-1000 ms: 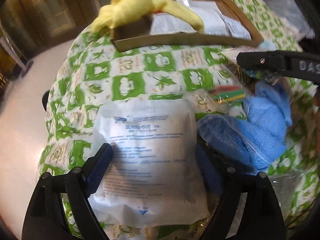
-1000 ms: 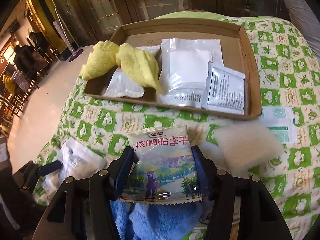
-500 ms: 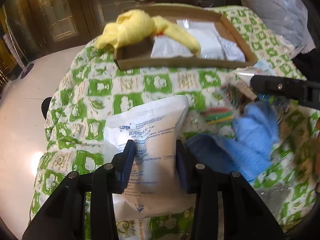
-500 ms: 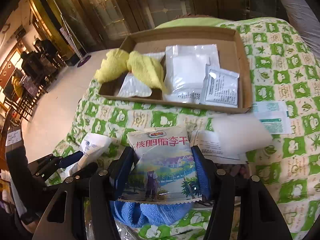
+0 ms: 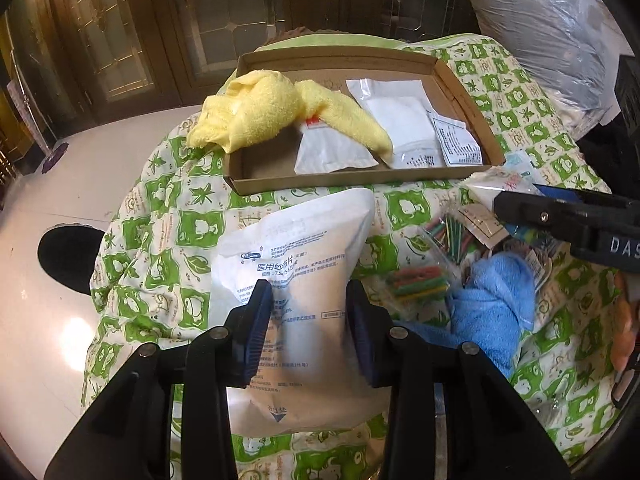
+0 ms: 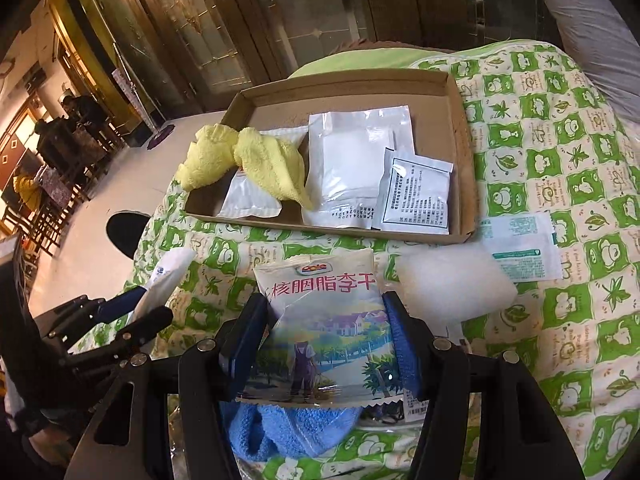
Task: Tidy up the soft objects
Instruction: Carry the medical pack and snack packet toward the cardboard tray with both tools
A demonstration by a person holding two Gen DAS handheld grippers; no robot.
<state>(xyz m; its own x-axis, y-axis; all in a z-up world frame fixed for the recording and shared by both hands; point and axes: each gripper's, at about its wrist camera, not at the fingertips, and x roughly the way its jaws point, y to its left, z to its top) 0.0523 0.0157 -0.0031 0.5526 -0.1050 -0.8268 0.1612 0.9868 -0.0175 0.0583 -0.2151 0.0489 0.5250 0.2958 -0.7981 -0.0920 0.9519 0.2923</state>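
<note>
Green-and-white patterned cloth (image 5: 168, 216) covers the tabletop, glass-paned wooden doors behind, pale floor to the left. Cardboard tray (image 5: 464, 100) sits at the far side — inside: yellow towel (image 5: 256, 116) draped over the tray's left rim and over a white pouch (image 5: 332, 152), then a bigger clear-white packet (image 5: 400, 116) and a small printed sachet (image 5: 456, 144) on the right.

Left gripper (image 5: 308, 332) has just closed its jaws, and they are now clamped on a white gauze pack (image 5: 296, 256) with blue print; pack pinched in at the sides, its top end raised off the cloth, near edge of tray just beyond it.

Right gripper (image 6: 324, 344) — jaws clamped on a snack bag (image 6: 324, 320) with a farm picture, held above a blue towel (image 6: 288, 428) that lies crumpled on the cloth. In the left view the blue towel is just right of the gauze pack, with a clear bag of coloured sticks (image 5: 416, 284) beside it.

White foam-like pad (image 6: 452, 284) and a teal-printed wipe packet (image 6: 520, 248) lie on the cloth, near the tray's right corner, outside it.
</note>
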